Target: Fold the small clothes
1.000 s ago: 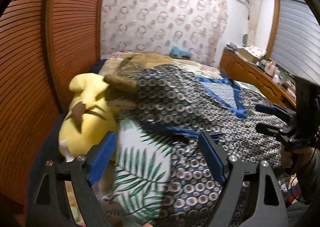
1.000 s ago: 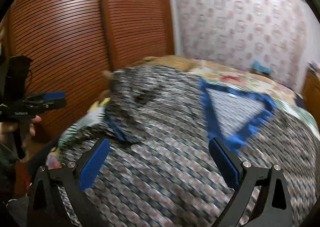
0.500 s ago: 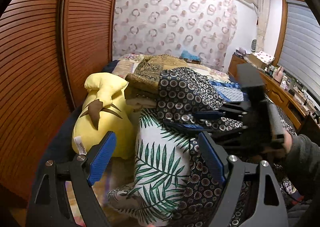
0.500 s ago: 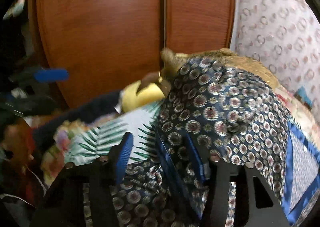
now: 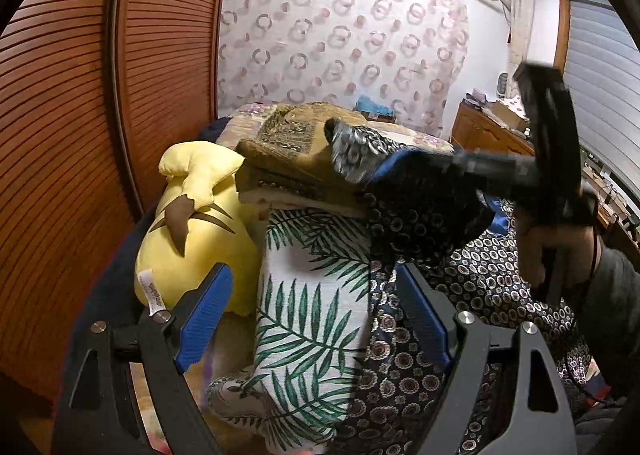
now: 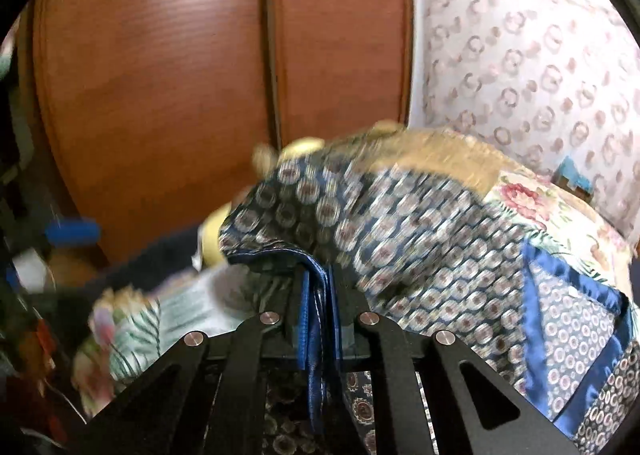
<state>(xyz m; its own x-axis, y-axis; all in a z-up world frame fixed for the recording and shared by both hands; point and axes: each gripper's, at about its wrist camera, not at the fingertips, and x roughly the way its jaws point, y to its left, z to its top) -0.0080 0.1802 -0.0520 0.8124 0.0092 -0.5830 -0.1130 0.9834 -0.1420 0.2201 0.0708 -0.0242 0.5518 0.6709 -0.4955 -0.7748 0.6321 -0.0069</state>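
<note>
A: Two tools, one garment. We have the right tool [image 6: 320, 291] closing on the blue satin hem [image 6: 320, 319] of the patterned garment [image 6: 420, 239]; its jaws are nearly together and the hem is pinched between them, running straight back along the tool's own line.

B: And the garment itself?

A: It lies draped over the palm-leaf pillow [image 5: 316, 319] on the bed, its bulk spreading to the right of that pillow. The pinched corner is lifted above the pillow's top edge, near the folded brown cloth [image 5: 288, 151].

B: Where do we stand with the left tool [image 5: 320, 319]?

A: Spread wide, holding nothing. The pillow sits between its blue pads [image 5: 204, 307], with no sign that either presses on it. The garment's lower edge hangs just right of the pillow, against the right-hand pad.

B: So which hand is nearer to that loose edge?

A: The left, we judge. The right is taken up with the raised corner, so the fold turns on that corner travelling away from the pillow, across the garment's length toward the blue-bordered triangle [image 6: 576, 327].

B: Any hazard?

A: The yellow plush toy [image 5: 192, 231] sits left of the pillow, clear of the cloth. The satin may slip, we suspect.
</note>
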